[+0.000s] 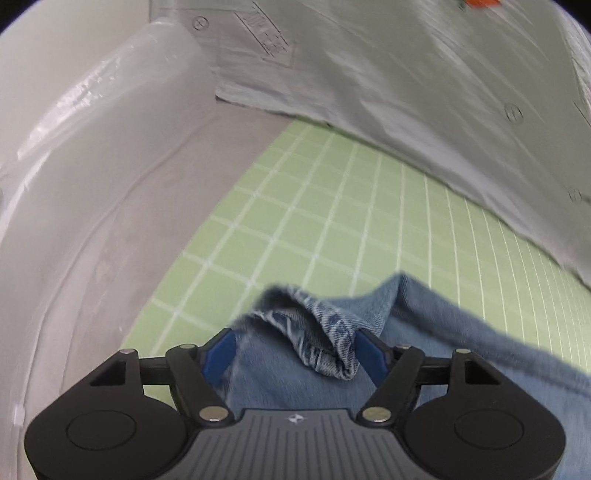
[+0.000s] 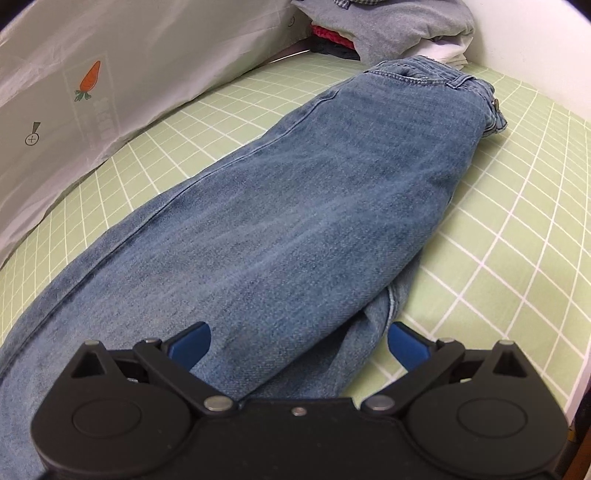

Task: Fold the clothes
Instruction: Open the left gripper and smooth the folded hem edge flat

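Note:
Blue jeans [image 2: 295, 192] lie lengthwise on the green checked sheet [image 2: 517, 221], waistband [image 2: 424, 74] at the far end. My right gripper [image 2: 299, 341] is open wide just above the lower leg, with denim spread between its blue pads [image 2: 192, 343]. In the left wrist view the jeans' hem [image 1: 314, 332] lies bunched and curled between the blue pads [image 1: 221, 354] of my left gripper [image 1: 295, 354]. That gripper is open, its jaws partly drawn in beside the fold and not squeezing it.
A white pillow [image 2: 92, 92] with a carrot print runs along the sheet's left side, and the same pillow [image 1: 424, 92] fills the top right of the left wrist view. Beyond the waistband sits a pile of clothes [image 2: 388, 29]. A white wall [image 1: 74, 147] curves around the bed's end.

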Demonstrator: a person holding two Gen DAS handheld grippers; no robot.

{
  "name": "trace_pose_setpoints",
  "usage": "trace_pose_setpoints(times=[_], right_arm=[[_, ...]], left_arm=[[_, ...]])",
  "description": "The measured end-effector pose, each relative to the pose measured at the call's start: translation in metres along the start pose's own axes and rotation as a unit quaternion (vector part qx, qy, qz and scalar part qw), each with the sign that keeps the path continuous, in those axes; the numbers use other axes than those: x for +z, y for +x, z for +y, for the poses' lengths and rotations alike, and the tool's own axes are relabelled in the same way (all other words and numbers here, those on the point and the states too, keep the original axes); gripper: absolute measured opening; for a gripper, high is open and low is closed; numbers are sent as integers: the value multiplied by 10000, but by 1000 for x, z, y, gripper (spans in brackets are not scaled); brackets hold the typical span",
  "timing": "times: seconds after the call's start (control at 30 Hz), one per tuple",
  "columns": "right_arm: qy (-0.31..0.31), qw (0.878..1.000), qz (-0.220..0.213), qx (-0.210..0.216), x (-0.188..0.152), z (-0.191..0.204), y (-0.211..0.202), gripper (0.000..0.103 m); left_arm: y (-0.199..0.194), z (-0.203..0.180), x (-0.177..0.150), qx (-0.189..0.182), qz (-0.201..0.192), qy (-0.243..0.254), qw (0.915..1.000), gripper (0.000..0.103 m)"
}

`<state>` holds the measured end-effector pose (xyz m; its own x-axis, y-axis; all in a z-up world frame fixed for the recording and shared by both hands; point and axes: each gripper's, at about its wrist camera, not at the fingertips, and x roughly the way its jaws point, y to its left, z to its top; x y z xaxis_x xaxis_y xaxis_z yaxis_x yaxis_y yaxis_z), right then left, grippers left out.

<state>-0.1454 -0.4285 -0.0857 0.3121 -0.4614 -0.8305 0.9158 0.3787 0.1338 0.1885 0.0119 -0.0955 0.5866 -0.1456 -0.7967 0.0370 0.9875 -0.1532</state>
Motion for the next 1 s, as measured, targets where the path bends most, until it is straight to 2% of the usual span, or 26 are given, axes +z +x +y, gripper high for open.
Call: trace_pose_setpoints(times=[0.03, 0.1, 0.2, 0.37, 0.53, 0.7, 0.8, 0.83, 0.87, 0.9, 0.97, 1.0], right_arm=[[-31, 10000, 3, -35, 0, 2, 0, 103], [-102, 9999, -2, -51, -2, 6, 0, 103], [-221, 9996, -60, -139, -8, 13, -1, 103], [-534, 9983, -199, -108, -18, 22, -7, 103], [-974, 9950, -233, -62, -27, 33, -11, 103], [-1354, 9899, -426, -37, -33, 40, -22, 103], [-1243, 9910, -470, 180, -32, 38, -25, 103], [-1206, 9913, -478, 223, -31, 38, -25, 103], [-1153, 9918, -472, 302, -29, 37, -25, 102], [-1103, 9922, -460, 355, -28, 36, -24, 101], [-1009, 9933, -411, 373, -25, 35, -21, 95], [-957, 9941, -353, 374, -24, 34, -19, 91]], left_arm=[[3, 2, 6, 172, -27, -36, 9998, 77], [6, 9, 13, 289, -1, -165, 9994, 78], [0, 21, 11, 173, 87, -287, 9994, 78], [-21, 28, -11, 242, 129, 18, 9996, 78], [-33, 34, -31, 351, 388, -69, 9986, 79], [-56, 34, -48, 98, 374, -396, 9985, 79], [-65, 27, -57, -164, 352, -407, 9984, 77], [-66, 26, -60, -285, 386, -426, 9979, 74], [-67, 25, -62, -406, 421, -446, 9973, 65], [-68, 23, -65, -527, 455, -465, 9965, 61], [-69, 21, -70, -768, 524, -503, 9944, 45], [-70, 19, -73, -888, 558, -522, 9931, 40]])
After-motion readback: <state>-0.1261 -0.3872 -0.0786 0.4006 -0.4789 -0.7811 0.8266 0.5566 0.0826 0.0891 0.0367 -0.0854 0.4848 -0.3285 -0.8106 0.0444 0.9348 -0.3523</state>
